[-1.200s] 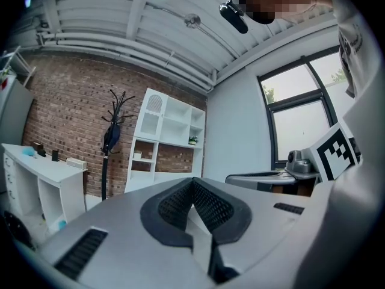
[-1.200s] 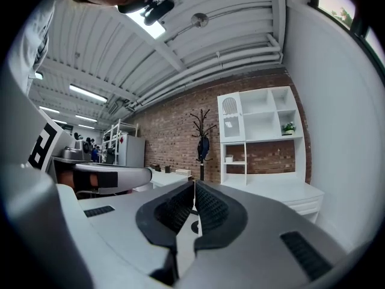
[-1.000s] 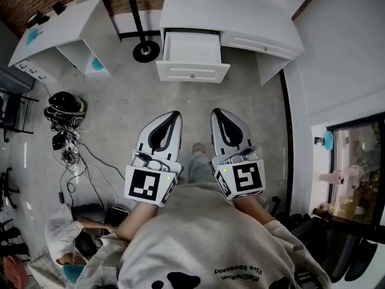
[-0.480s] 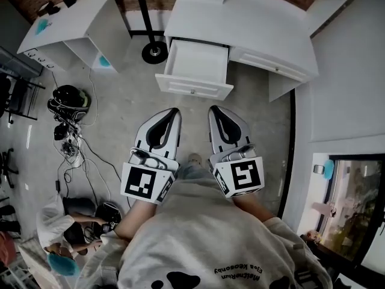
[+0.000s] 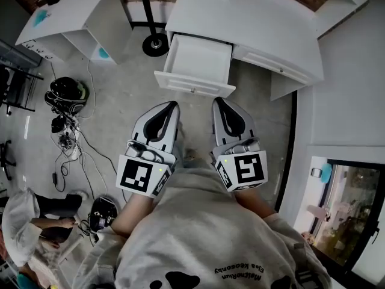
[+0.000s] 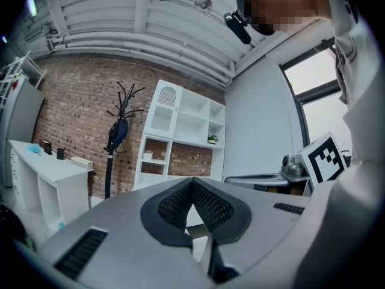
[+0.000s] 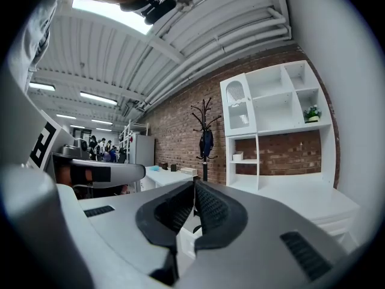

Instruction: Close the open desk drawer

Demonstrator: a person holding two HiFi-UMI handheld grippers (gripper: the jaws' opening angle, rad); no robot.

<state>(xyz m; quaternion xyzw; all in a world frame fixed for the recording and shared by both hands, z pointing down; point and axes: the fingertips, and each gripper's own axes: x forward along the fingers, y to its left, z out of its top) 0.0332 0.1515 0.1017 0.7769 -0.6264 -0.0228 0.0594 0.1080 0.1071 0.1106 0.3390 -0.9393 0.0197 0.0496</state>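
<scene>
The white desk (image 5: 264, 29) stands at the top of the head view with its left drawer (image 5: 197, 59) pulled out, empty inside. The drawer's front panel (image 5: 194, 87) with a small knob faces me. My left gripper (image 5: 174, 103) and right gripper (image 5: 216, 100) are side by side, pointing at the panel and a short way in front of it, touching nothing. Both are shut and empty. In the left gripper view the black pads of the left gripper (image 6: 193, 179) meet at the tip. The right gripper (image 7: 194, 181) looks the same in its own view.
A second white desk (image 5: 66, 11) stands at the upper left, with a coat stand's round base (image 5: 155, 43) between the two desks. Cables and dark helmets (image 5: 66, 95) lie on the floor at left. A person (image 5: 30, 218) crouches at lower left. A white wall (image 5: 349, 83) runs along the right.
Both grippers have moved forward together toward the desk, so the open drawer's front now lies closer to their tips. Both stay shut. The person at lower left has shifted.
</scene>
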